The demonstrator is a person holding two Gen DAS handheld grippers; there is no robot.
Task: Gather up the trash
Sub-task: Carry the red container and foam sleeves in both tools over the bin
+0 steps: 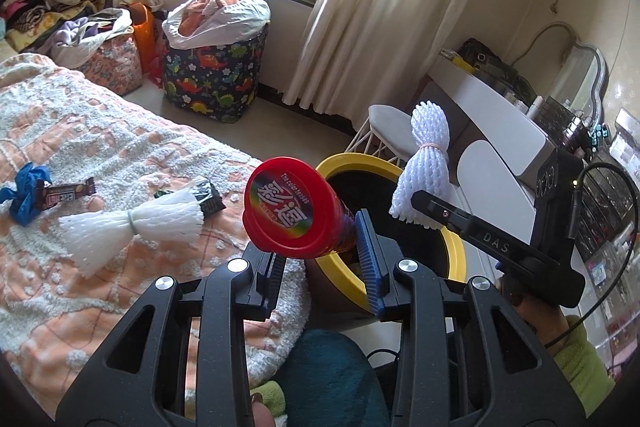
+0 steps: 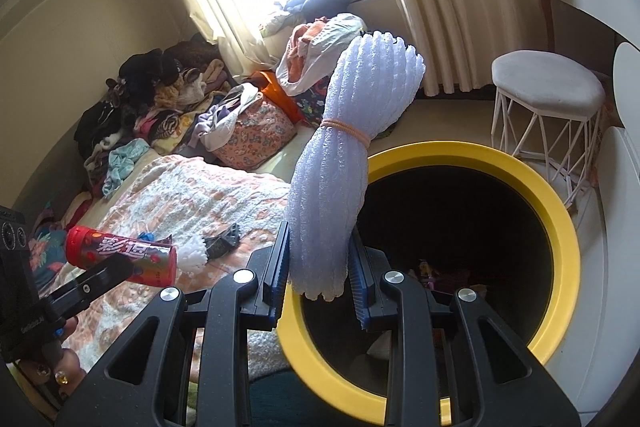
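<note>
Trash in hand: red candy tube (image 1: 296,215) and white foam net bundle (image 2: 344,163), both raised near the bin.
Left gripper (image 1: 324,251): jaws closed on the candy tube, red lid toward the camera, tube lying over the bin's near rim.
Right gripper (image 2: 318,267): jaws closed on the lower end of the foam net bundle, standing upright, orange rubber band around its middle, at the bin's left rim.
Bin (image 2: 560,223): round, yellow rim, dark inside, on the floor between bed and white dresser; some wrappers (image 2: 428,273) lying at the bottom.
Trash on the bed (image 1: 120,155): second foam net bundle (image 1: 132,223), chocolate bar wrapper (image 1: 66,193), crumpled blue glove (image 1: 26,195), dark wrapper (image 1: 210,197) just beside the bundle.
Bed cover: white and orange, tufted.
Background: dinosaur-print basket (image 1: 216,75) stuffed with cloth, white stool (image 2: 548,95), cream curtains (image 1: 380,7), piled clothes in the corner.
Person: one hand (image 2: 60,367) on the left gripper's handle, green sleeve (image 1: 580,371) at the right.
</note>
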